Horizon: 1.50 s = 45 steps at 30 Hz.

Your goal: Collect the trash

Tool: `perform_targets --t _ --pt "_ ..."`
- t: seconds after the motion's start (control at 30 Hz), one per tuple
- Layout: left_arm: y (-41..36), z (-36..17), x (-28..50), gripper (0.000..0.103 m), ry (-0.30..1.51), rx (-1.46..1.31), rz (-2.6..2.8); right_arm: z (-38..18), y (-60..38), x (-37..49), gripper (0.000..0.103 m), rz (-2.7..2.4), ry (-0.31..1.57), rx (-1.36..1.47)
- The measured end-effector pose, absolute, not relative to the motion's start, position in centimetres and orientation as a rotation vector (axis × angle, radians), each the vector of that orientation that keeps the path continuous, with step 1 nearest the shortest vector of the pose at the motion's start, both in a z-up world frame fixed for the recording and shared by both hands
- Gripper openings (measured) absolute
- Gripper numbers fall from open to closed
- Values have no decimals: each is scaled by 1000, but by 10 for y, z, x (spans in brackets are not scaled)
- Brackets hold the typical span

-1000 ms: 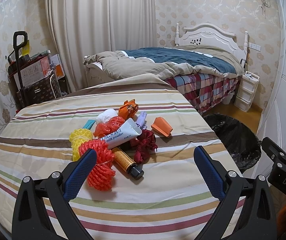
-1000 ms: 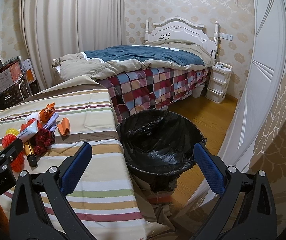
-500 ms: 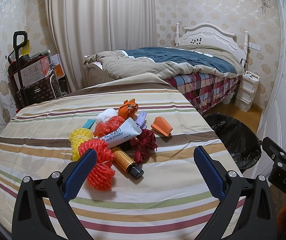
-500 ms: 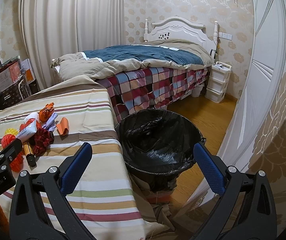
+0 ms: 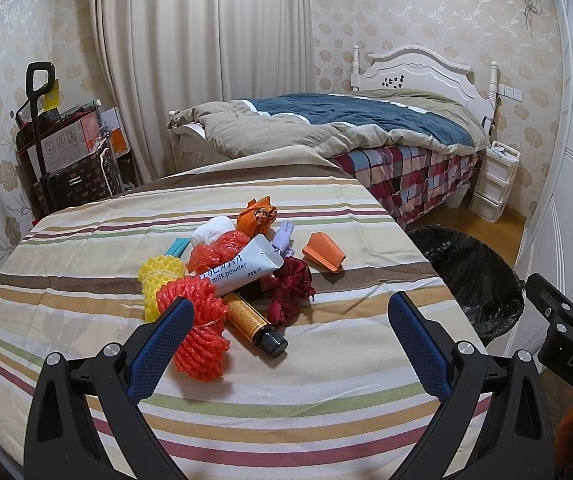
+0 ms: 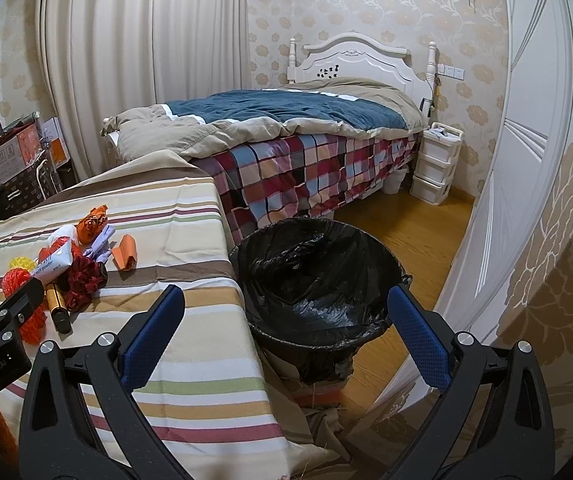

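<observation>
One bin (image 6: pixel 318 280) — two foam nets (image 5: pixel 200 328).

From low over the striped table (image 5: pixel 326 392), our left wrist view faces the trash pile (image 5: pixel 238 276); our right looks down at the bin (image 6: pixel 318 280) beside it. Both share the far bed (image 6: pixel 286 120).
</observation>
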<state>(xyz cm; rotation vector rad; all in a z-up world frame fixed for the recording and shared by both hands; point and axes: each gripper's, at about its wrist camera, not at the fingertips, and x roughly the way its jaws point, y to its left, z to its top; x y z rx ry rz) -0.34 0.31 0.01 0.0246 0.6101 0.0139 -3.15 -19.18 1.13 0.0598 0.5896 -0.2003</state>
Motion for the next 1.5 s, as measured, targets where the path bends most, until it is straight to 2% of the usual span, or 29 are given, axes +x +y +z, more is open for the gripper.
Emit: perform_targets --t 1.1,1.2,1.5 --pt "3 -10 -1 97 638 15 9 9 -201 -34 99 -195 601 64" --pt "8 -9 -1 97 646 24 4 -8 -203 -39 99 -192 611 72" --pt "33 -15 -10 86 661 45 37 -19 -188 -38 98 -137 655 63"
